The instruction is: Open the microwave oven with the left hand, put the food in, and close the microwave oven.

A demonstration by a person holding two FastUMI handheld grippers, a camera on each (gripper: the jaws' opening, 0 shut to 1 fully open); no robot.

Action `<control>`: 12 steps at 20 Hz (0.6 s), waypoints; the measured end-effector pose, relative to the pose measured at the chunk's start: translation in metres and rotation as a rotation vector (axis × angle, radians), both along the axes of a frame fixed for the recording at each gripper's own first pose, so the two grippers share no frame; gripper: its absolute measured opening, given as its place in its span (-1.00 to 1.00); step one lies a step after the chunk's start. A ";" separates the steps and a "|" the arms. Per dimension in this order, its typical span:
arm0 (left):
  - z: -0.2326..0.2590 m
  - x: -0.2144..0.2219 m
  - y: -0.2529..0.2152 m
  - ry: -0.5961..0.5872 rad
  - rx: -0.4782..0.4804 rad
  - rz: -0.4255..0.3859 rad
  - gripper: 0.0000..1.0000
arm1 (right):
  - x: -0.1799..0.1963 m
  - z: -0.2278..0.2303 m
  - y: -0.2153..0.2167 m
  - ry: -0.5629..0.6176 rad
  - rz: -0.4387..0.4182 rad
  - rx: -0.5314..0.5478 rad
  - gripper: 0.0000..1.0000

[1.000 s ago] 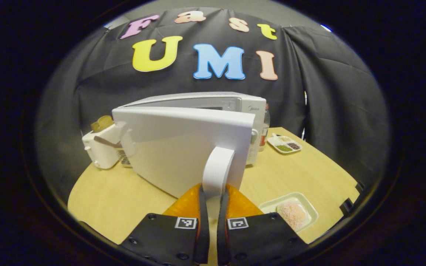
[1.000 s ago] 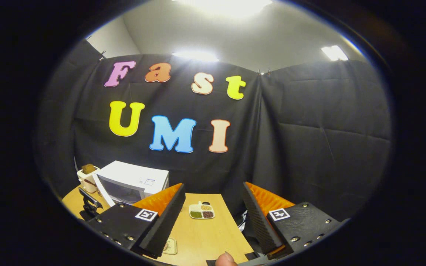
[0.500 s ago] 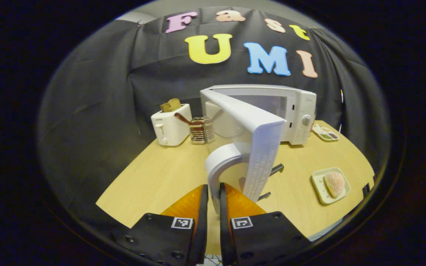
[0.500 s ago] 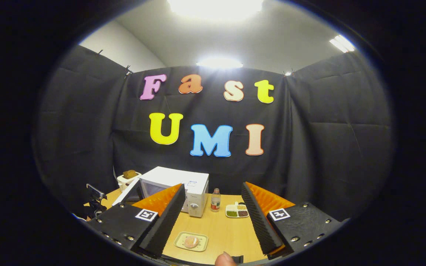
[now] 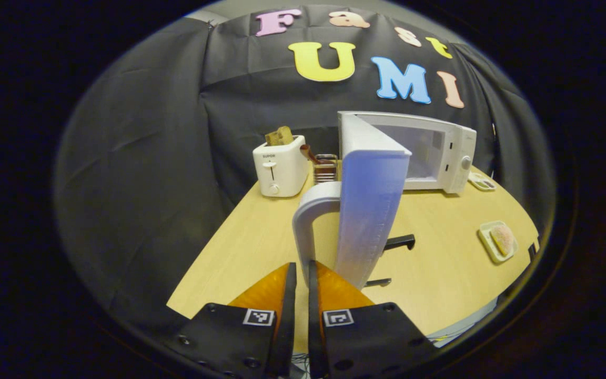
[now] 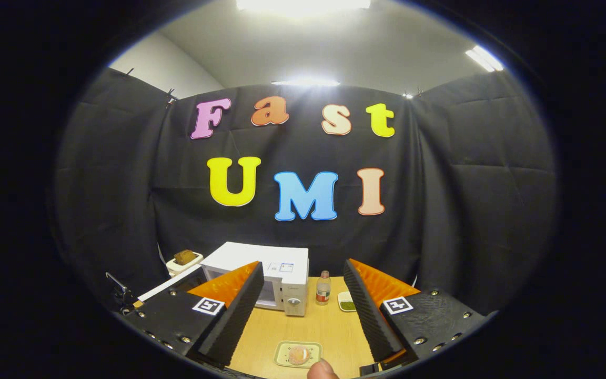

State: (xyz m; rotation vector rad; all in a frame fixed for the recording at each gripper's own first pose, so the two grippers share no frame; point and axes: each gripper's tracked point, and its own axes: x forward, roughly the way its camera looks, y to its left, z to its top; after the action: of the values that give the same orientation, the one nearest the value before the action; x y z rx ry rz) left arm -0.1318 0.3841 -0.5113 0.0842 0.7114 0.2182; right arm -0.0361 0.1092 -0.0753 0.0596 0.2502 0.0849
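Note:
The white microwave (image 5: 442, 155) stands at the back of the wooden table (image 5: 253, 247), its door (image 5: 371, 210) swung wide so the cavity shows. My left gripper (image 5: 302, 271) is shut on the lower end of the door's curved white handle (image 5: 307, 216). The food is a pink rounded piece on a small pale plate (image 5: 500, 240) at the table's right edge. In the right gripper view the same plate (image 6: 299, 354) lies low between the fingers, and the microwave (image 6: 276, 279) is beyond it. My right gripper (image 6: 303, 266) hangs open above the table, holding nothing.
A white toaster (image 5: 280, 166) with bread and a metal rack (image 5: 325, 167) stand left of the microwave. A bottle (image 6: 323, 288) and a small divided dish (image 6: 347, 301) stand to its right. Two black latch hooks (image 5: 400, 242) stick out of the door's edge. A thumb (image 6: 321, 370) shows at the bottom.
The door has swung from partly open to wide open with my left gripper on its handle. The right gripper view has turned towards the microwave, and the food plate now lies between its fingers.

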 end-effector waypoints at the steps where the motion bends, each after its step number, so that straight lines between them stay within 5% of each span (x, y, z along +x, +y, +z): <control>1: -0.002 -0.002 0.009 0.002 -0.007 0.003 -0.63 | 0.002 -0.005 0.007 0.016 0.006 0.005 0.87; 3: 0.002 -0.001 0.019 -0.020 -0.017 0.017 -0.78 | 0.006 -0.013 0.016 0.045 0.009 0.021 0.88; 4: 0.004 0.000 0.022 -0.032 -0.027 0.028 -0.63 | 0.006 -0.015 0.015 0.058 0.001 0.031 0.87; 12: 0.017 -0.014 -0.003 -0.064 -0.060 0.031 -0.63 | 0.016 -0.050 -0.001 0.118 -0.015 -0.002 0.87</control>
State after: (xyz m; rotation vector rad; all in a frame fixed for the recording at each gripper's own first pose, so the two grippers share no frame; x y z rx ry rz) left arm -0.1462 0.3806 -0.4941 0.0087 0.6555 0.2285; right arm -0.0201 0.1086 -0.1250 0.0643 0.3681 0.0667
